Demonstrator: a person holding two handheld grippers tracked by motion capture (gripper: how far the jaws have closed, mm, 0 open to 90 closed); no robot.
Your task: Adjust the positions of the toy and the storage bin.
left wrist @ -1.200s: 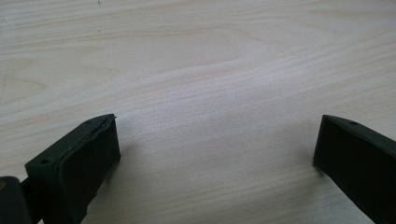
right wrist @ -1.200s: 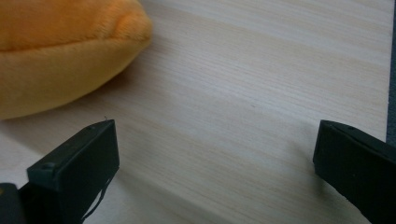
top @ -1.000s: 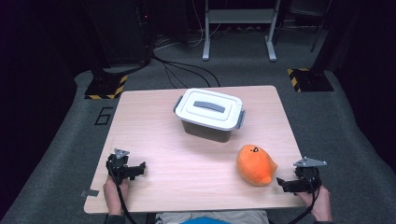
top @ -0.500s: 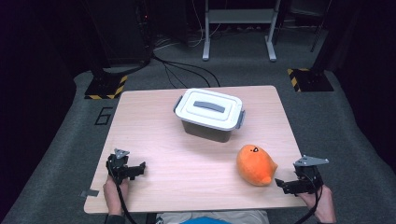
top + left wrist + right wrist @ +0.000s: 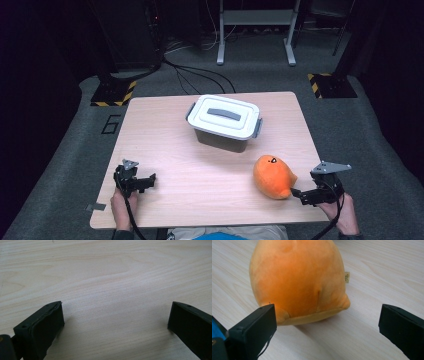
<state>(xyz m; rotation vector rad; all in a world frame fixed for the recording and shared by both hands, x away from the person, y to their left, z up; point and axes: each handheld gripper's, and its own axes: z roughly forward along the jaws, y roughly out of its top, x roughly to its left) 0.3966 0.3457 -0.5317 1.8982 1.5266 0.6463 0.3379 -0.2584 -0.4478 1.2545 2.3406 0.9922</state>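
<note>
- Wooden table point(image 5: 200, 185) carries an orange plush toy point(image 5: 272, 176) at its near right side and a lidded white storage box point(image 5: 225, 121) behind the middle.
- Right gripper point(image 5: 306, 194) is just beside the toy, jaws apart; the round, soft body may roll away if one jaw pushes it first.
- Left gripper point(image 5: 145, 181) rests far off, jaws apart over bare wood, so it cannot steady the toy.
</note>
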